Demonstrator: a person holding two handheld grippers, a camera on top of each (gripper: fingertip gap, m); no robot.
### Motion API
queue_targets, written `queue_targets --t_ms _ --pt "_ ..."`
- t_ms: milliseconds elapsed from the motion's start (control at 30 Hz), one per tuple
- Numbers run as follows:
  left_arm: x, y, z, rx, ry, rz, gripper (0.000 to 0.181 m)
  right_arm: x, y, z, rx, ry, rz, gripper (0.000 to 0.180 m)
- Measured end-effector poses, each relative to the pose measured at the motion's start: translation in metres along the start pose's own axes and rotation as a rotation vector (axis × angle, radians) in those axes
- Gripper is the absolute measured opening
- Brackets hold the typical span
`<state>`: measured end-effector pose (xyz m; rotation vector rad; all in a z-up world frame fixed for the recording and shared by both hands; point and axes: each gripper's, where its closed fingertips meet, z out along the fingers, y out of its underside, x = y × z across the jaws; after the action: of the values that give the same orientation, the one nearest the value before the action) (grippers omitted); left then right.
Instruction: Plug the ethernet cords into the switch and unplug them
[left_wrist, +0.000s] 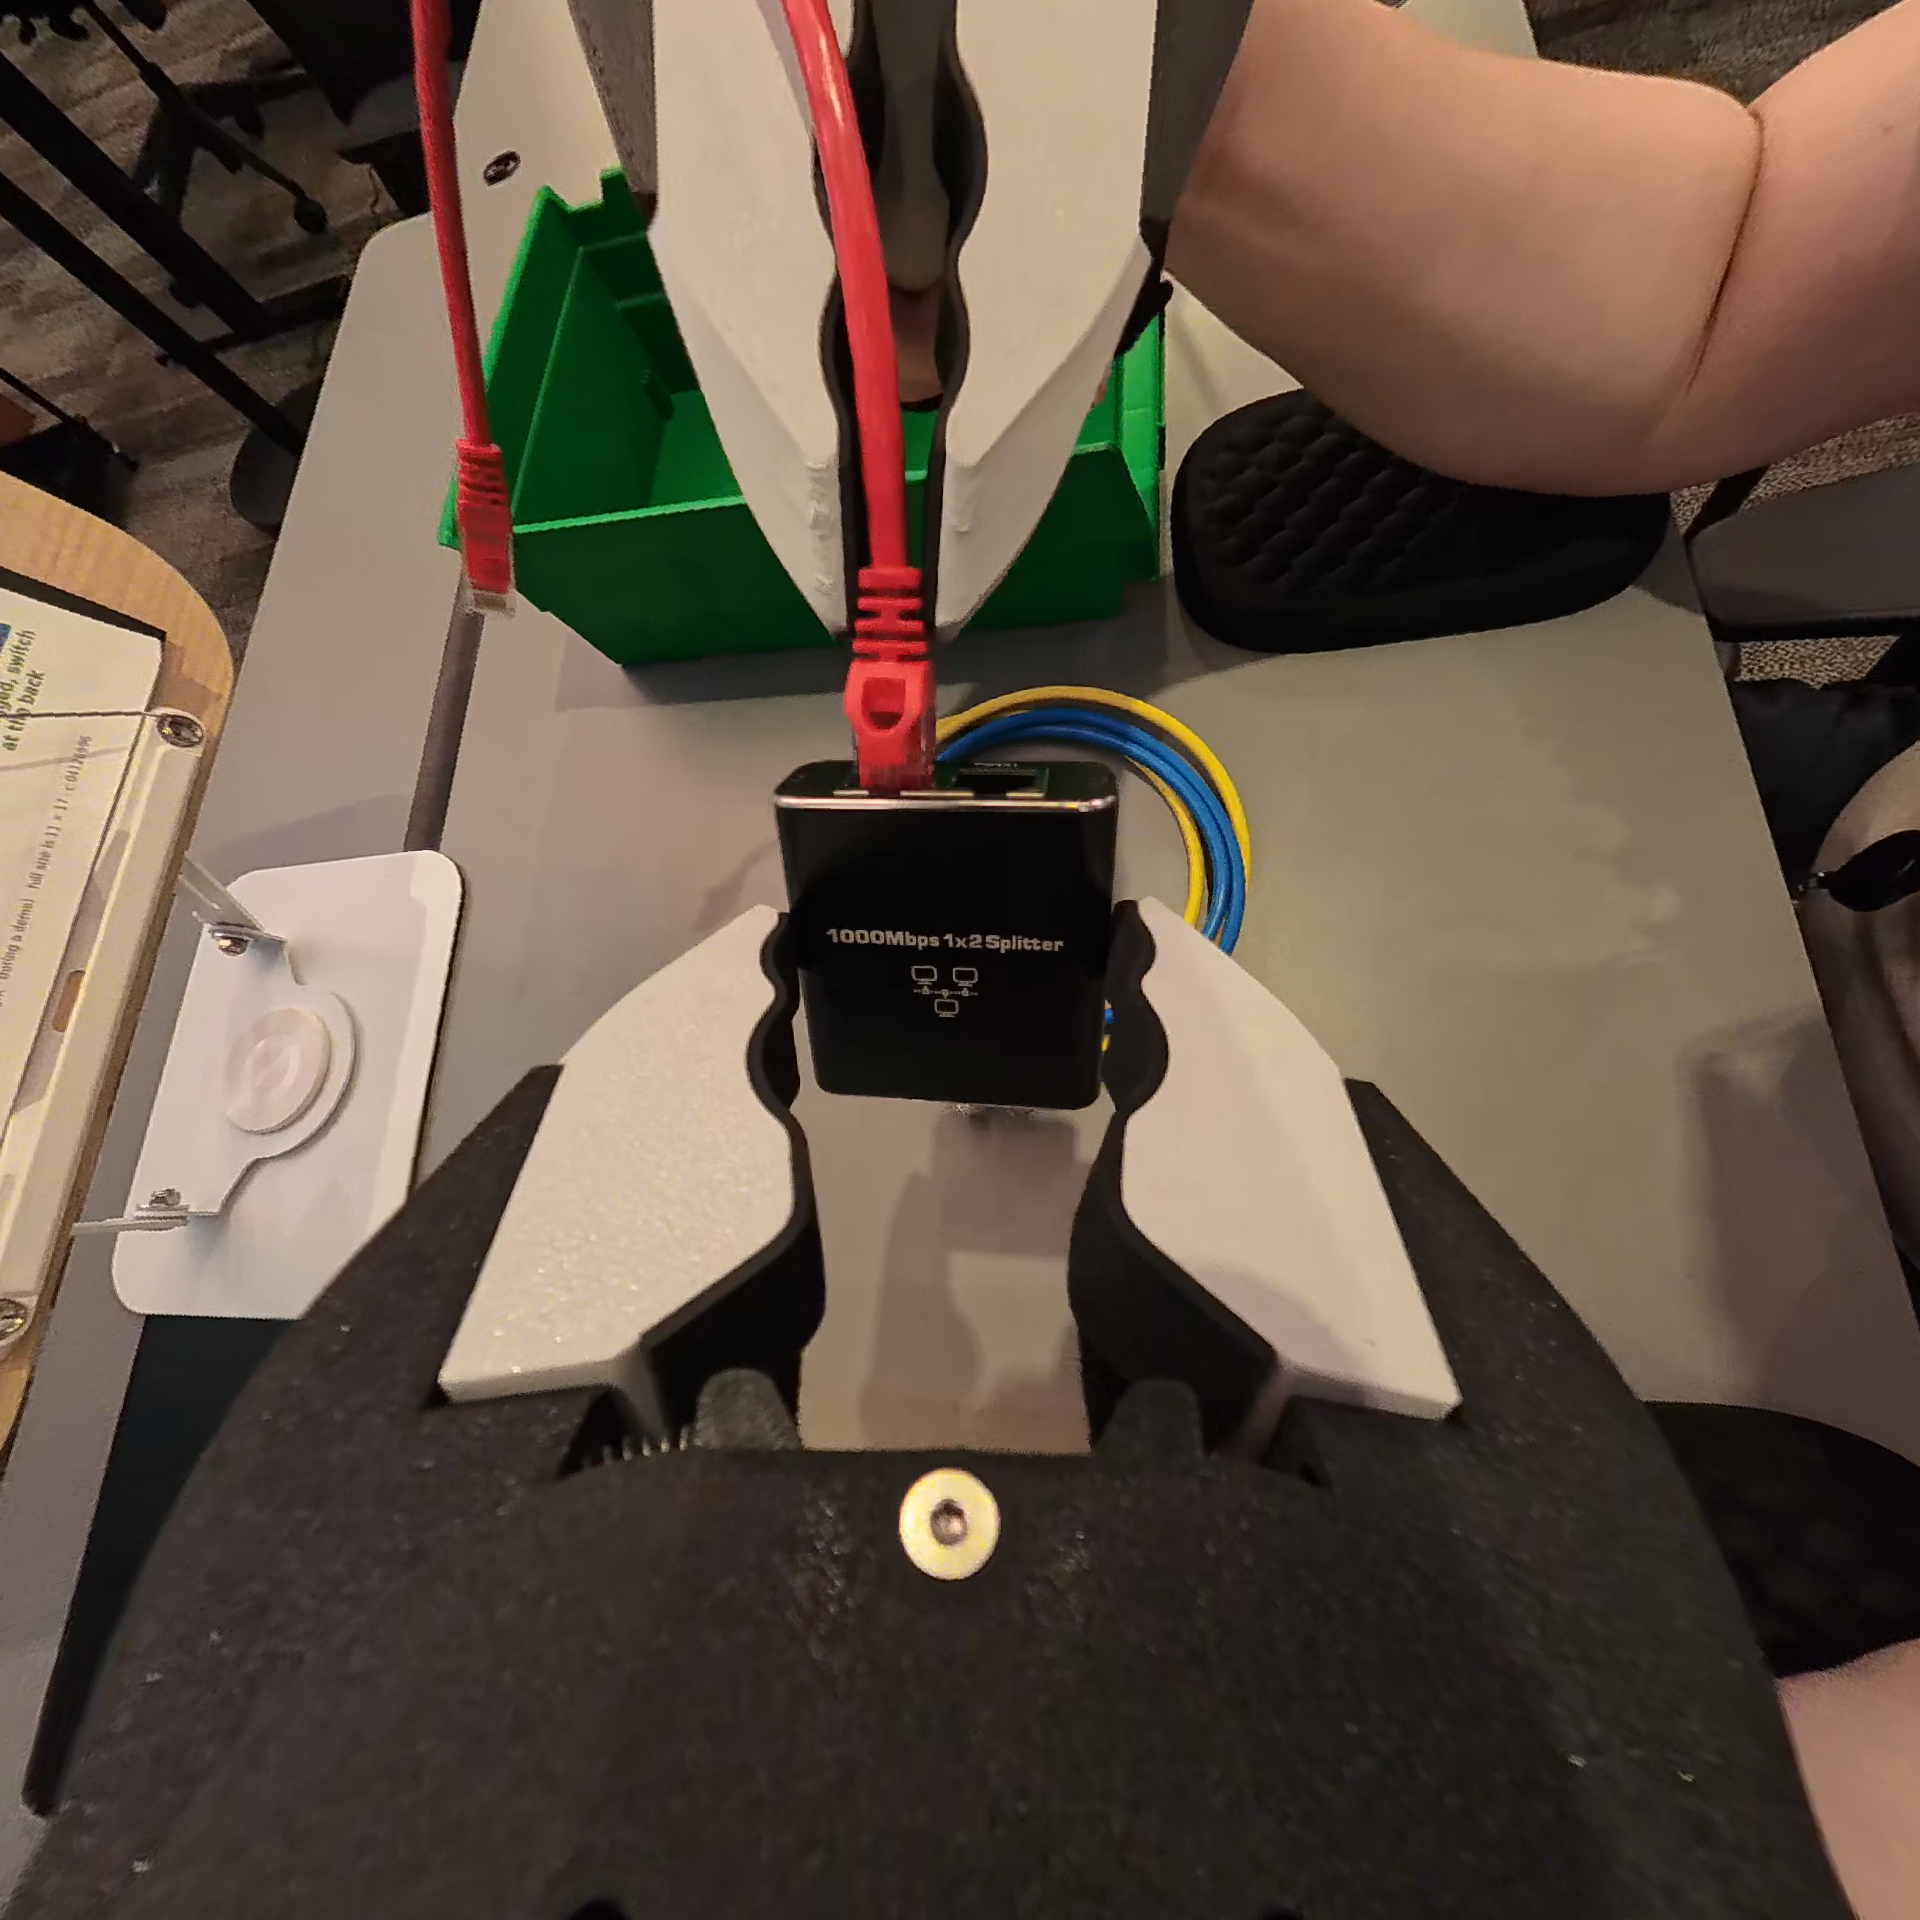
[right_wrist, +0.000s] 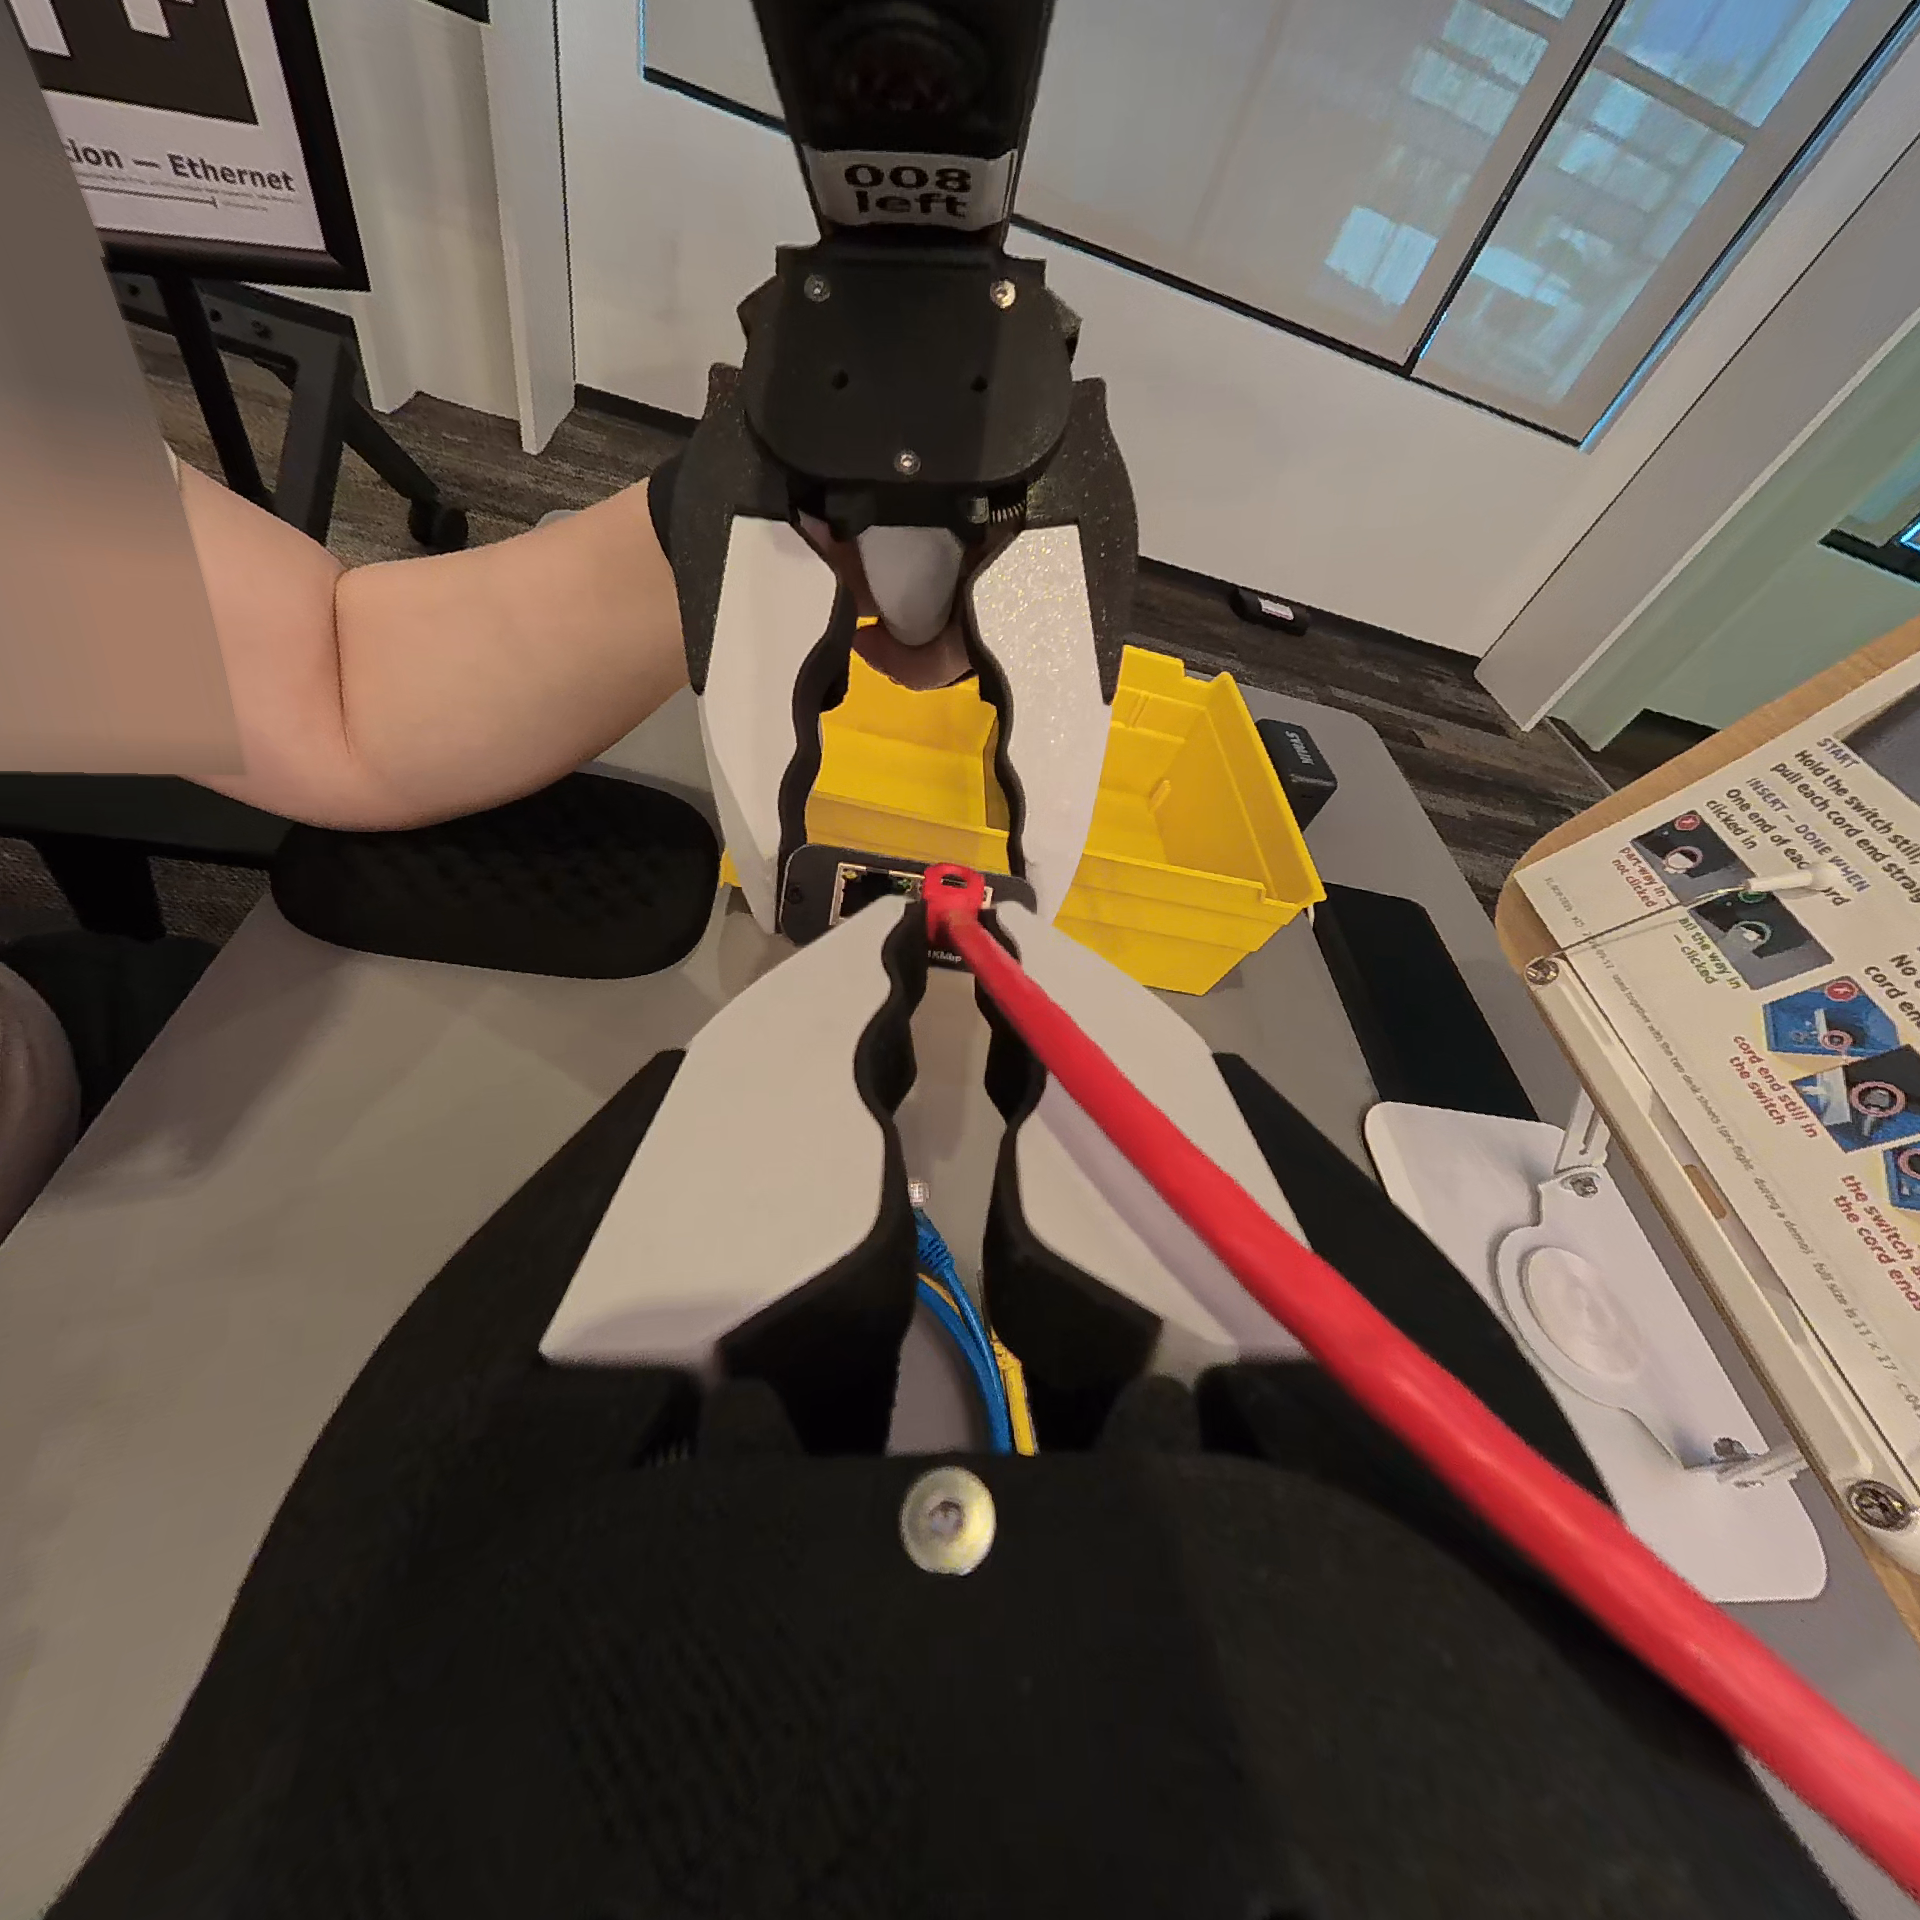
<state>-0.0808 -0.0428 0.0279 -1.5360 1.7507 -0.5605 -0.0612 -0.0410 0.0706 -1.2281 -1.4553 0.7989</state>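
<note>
Grey table: green bin behind switch.

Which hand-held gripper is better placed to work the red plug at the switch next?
Right. The right hand-held gripper is already closed around the red plug at the port, while the left hand-held gripper clamps the black switch and should likely just steady it.

A smooth grey table carries a green plastic bin, a yellow plastic bin, coiled blue and yellow cords and a white plastic stand base.
</note>
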Motion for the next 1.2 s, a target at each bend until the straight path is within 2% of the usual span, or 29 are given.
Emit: queue_targets --t_ms 367,500,533,567,633,733,767,800,833,867,900,967,1000,1100,1200 --pt "0.001 0.003 0.003 0.001 0.017 0.005 0.056 -0.001 0.000 0.005 -0.001 -0.005 -0.001 0.011" --pt "-0.011 -0.001 0.000 0.092 0.033 -0.096 0.056 0.017 0.013 -0.004 -0.029 0.047 0.059 0.014" --pt "-0.015 0.005 -0.002 0.070 0.031 -0.139 0.057 0.020 0.019 -0.008 -0.061 0.062 0.073 0.023" --pt "-0.025 0.014 -0.005 0.026 -0.022 -0.162 0.056 0.021 0.031 -0.013 -0.127 0.066 0.086 0.026" --pt "-0.045 0.034 -0.007 -0.057 -0.139 -0.198 0.056 0.021 0.057 -0.027 -0.268 0.072 0.106 0.023" --pt "-0.056 0.058 0.008 -0.173 -0.167 -0.268 0.055 0.010 0.073 -0.041 -0.378 0.030 0.105 0.020" --pt "-0.058 0.066 0.017 -0.222 -0.162 -0.280 0.046 0.007 0.071 -0.043 -0.380 0.019 0.095 0.020" --pt "-0.060 0.065 0.026 -0.223 -0.146 -0.261 0.000 0.003 0.067 -0.044 -0.368 0.004 0.083 0.019" --pt "-0.065 0.064 0.035 -0.218 -0.160 -0.251 0.000 0.000 0.063 -0.045 -0.354 -0.005 0.069 0.019" --pt "-0.059 0.067 0.045 -0.260 -0.092 -0.263 0.000 -0.001 0.060 -0.046 -0.345 -0.008 0.058 0.019" --pt "-0.055 0.077 0.052 -0.351 -0.057 -0.281 0.000 -0.003 0.057 -0.047 -0.338 -0.014 0.052 0.018" --pt "-0.068 0.104 0.055 -0.560 -0.161 -0.237 0.000 -0.005 0.054 -0.050 -0.325 -0.017 0.045 0.017" --pt "-0.074 0.110 0.055 -0.597 -0.211 -0.201 0.000 -0.006 0.052 -0.051 -0.318 -0.016 0.042 0.017" --pt "-0.072 0.113 0.060 -0.573 -0.231 -0.240 0.002 -0.007 0.048 -0.057 -0.298 -0.013 0.031 0.018" --pt "-0.064 0.118 0.059 -0.547 -0.202 -0.413 0.025 -0.008 0.041 -0.064 -0.259 -0.012 0.014 0.018"
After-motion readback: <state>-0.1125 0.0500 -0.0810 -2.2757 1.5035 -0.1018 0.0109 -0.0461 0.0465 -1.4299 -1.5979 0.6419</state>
